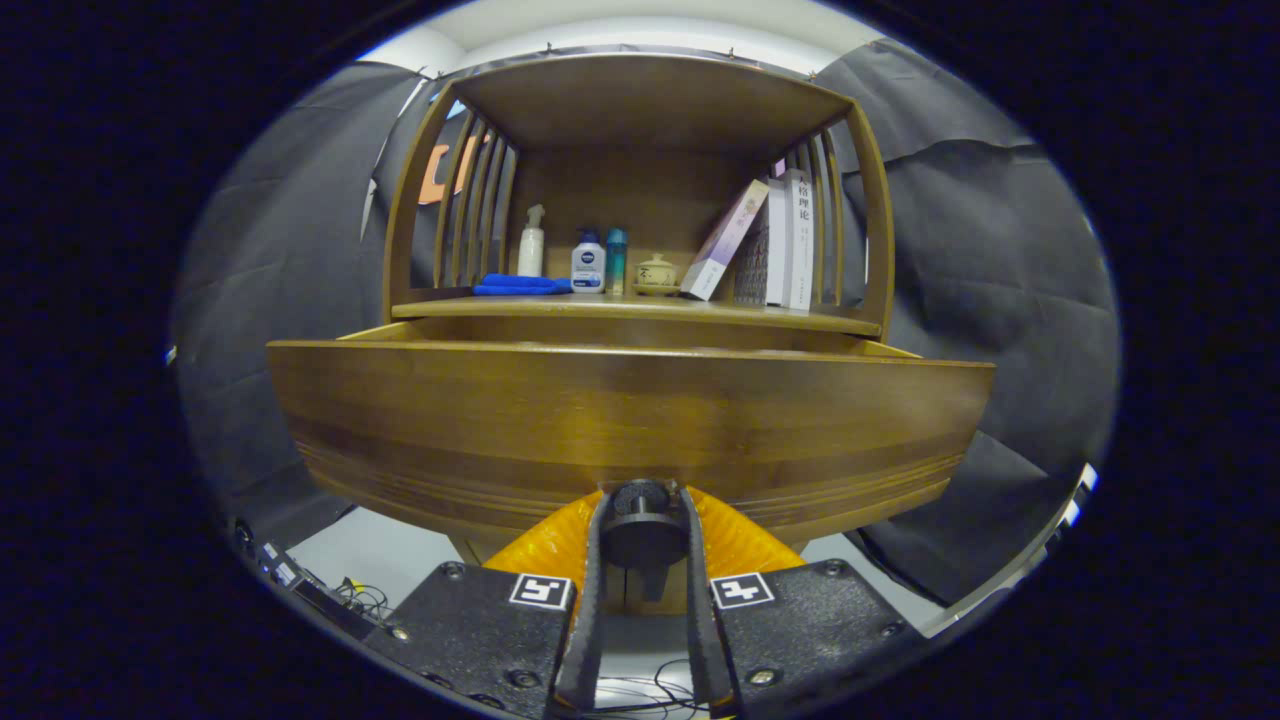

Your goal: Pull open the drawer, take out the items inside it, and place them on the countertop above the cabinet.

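Observation:
A wooden drawer (630, 420) stands pulled out of the cabinet toward me, its broad front panel just beyond my fingers. A dark round knob (641, 510) on the drawer's lower front sits between the fingers, and my gripper (641, 500) is shut on it, both fingers pressing its sides. The drawer's inside is hidden behind its front panel. Above it lies the wooden countertop (640, 310) under a slatted shelf frame.
On the countertop stand a folded blue cloth (522, 285), a white pump bottle (531, 243), a small white-and-blue bottle (588, 265), a teal tube (616, 260), a small lidded pot (656, 272) and leaning books (770, 250). Cables lie on the floor below.

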